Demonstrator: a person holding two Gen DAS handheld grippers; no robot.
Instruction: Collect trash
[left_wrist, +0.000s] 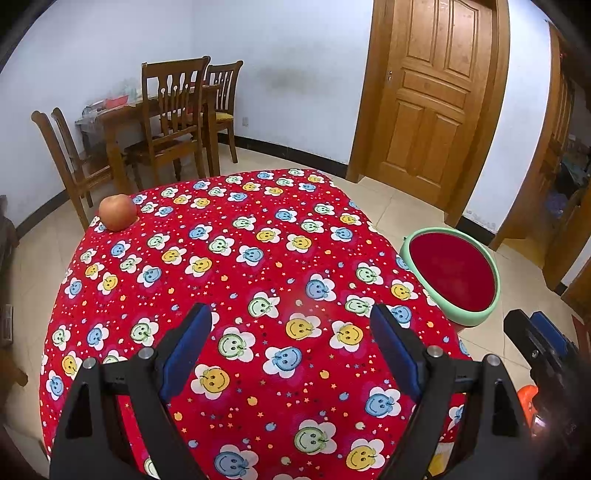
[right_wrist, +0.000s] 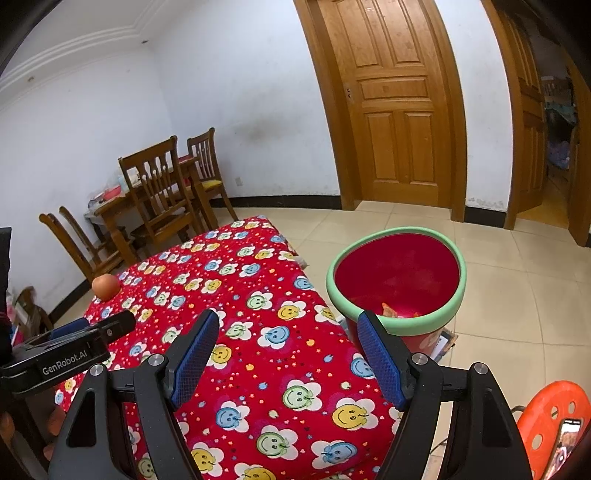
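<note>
A red bin with a green rim (right_wrist: 397, 280) stands on the floor right of the table; orange scraps (right_wrist: 391, 311) lie at its bottom. It also shows in the left wrist view (left_wrist: 452, 275). An apple (left_wrist: 117, 212) sits at the table's far left corner, also in the right wrist view (right_wrist: 105, 287). My left gripper (left_wrist: 291, 314) is open and empty above the red smiley tablecloth (left_wrist: 258, 258). My right gripper (right_wrist: 288, 321) is open and empty over the table's right edge, near the bin. No loose trash shows on the cloth.
Wooden chairs (left_wrist: 173, 118) and a dining table (left_wrist: 110, 114) stand by the far wall. A closed wooden door (left_wrist: 436, 96) is behind the bin. An orange plastic stool (right_wrist: 550, 417) holding a phone is at the near right. Tiled floor surrounds the table.
</note>
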